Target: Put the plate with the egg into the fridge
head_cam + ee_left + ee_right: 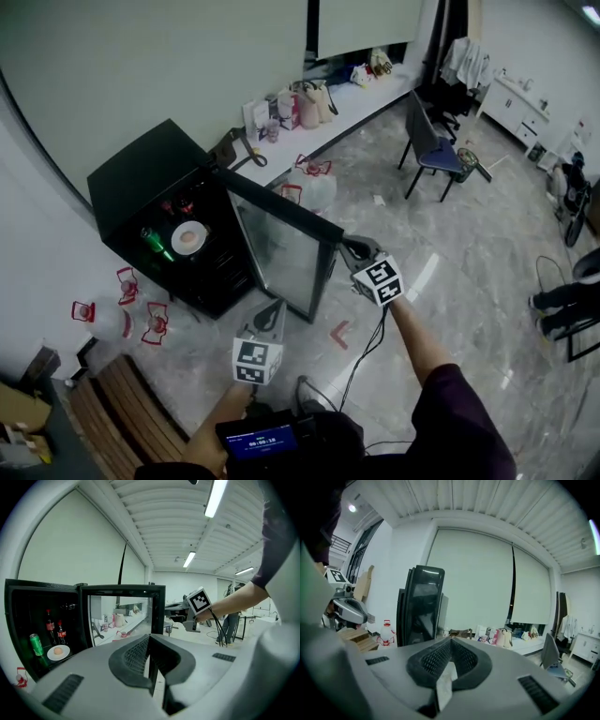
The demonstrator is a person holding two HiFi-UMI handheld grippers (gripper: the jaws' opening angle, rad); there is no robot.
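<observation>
Sitting in the fridge [141, 178], plate [200, 229] lies well beyond left tongs [277, 309].

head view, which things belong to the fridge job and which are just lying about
Job: black mini fridge; its open glass door; round white plate with the egg, inside it; left gripper and right gripper, both shut.
Lying about: blue chair; clear water jugs with red handles; bags on the white ledge; green can.

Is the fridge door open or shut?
Open. The glass door stands swung out from the black fridge, and the plate with the egg shows inside.
</observation>
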